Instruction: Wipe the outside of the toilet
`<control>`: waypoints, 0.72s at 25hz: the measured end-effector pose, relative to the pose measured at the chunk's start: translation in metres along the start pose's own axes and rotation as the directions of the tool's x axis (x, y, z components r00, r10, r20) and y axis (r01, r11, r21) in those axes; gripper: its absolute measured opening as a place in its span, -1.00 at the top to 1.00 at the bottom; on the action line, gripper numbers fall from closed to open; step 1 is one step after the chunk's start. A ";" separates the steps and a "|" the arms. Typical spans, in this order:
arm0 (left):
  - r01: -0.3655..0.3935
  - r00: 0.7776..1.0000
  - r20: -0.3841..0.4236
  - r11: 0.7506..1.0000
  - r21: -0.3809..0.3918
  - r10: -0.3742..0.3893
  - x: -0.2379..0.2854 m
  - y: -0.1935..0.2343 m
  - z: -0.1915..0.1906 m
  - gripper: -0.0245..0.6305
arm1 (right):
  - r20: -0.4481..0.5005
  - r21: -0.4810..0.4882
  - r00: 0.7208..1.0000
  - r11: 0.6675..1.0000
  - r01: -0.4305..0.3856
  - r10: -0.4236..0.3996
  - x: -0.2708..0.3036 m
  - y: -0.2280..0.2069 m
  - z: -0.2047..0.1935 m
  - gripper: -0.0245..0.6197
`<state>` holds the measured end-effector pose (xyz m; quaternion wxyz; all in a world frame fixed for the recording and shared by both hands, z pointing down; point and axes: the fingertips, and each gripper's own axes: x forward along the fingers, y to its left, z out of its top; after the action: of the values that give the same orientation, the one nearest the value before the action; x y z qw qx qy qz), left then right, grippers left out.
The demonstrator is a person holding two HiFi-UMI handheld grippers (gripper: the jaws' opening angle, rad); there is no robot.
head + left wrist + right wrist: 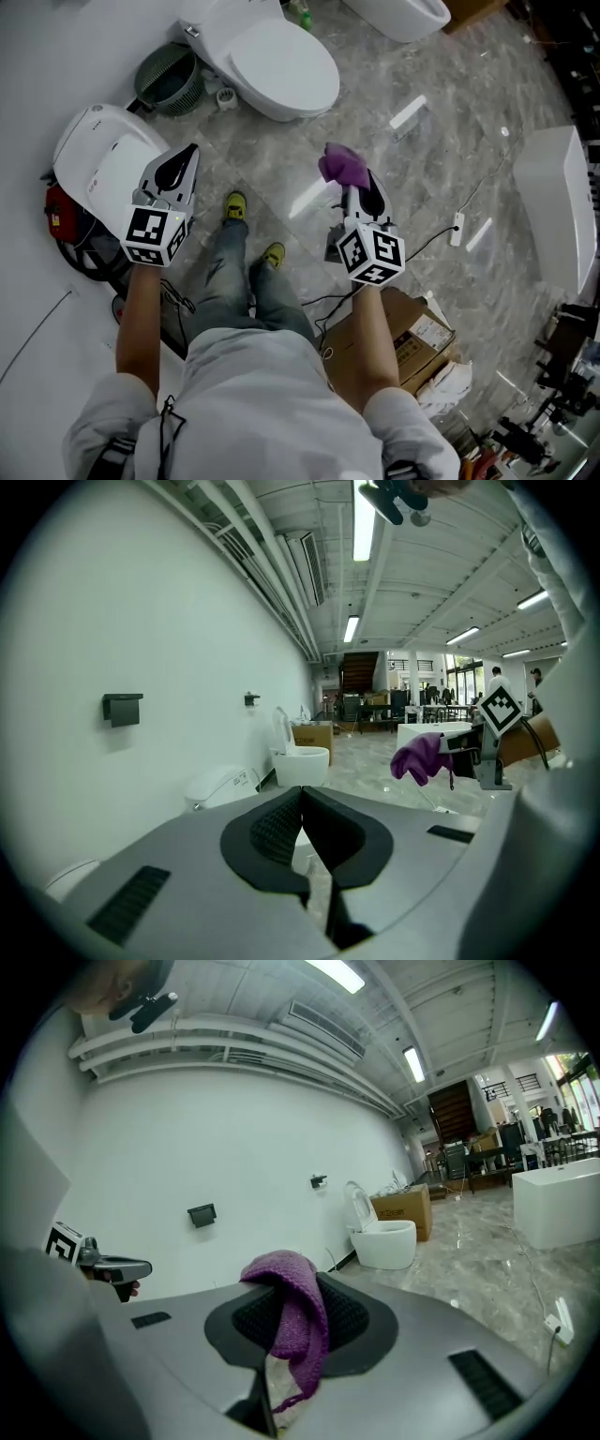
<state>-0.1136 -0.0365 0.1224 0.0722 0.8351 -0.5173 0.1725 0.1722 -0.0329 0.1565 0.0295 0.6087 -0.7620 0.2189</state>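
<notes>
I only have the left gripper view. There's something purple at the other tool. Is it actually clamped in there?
Observer: Yes. The right gripper view shows the purple cloth pinched between the jaws of the right tool and draping down over them.
Operator: What's nearest my tool?
Observer: In the head view, the left tool shows right beside a white toilet with its lid down. That view alone can't tell me whether they touch.
</notes>
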 end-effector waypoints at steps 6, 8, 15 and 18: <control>-0.001 1.000 -0.011 1.000 -0.002 0.001 0.052 0.028 -0.038 0.87 | -0.015 -0.004 1.000 1.000 0.001 -0.001 0.066 -0.010 -0.034 0.65; 0.002 1.000 -0.014 1.000 0.002 -0.002 0.069 0.036 -0.051 0.87 | -0.024 0.031 1.000 0.999 -0.011 0.012 0.088 -0.010 -0.048 0.65; -0.008 1.000 -0.026 1.000 -0.013 0.007 0.118 0.065 -0.106 0.87 | -0.016 0.031 0.999 0.998 -0.046 0.047 0.153 -0.008 -0.096 0.65; -0.008 1.000 -0.030 1.000 -0.019 0.007 0.141 0.072 -0.130 0.87 | -0.021 0.033 0.998 0.998 -0.050 0.051 0.178 -0.015 -0.116 0.65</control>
<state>-0.1483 -0.1484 0.2899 0.0871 0.8298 -0.5210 0.1803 0.1148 -0.1556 0.3213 0.0225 0.5873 -0.7732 0.2383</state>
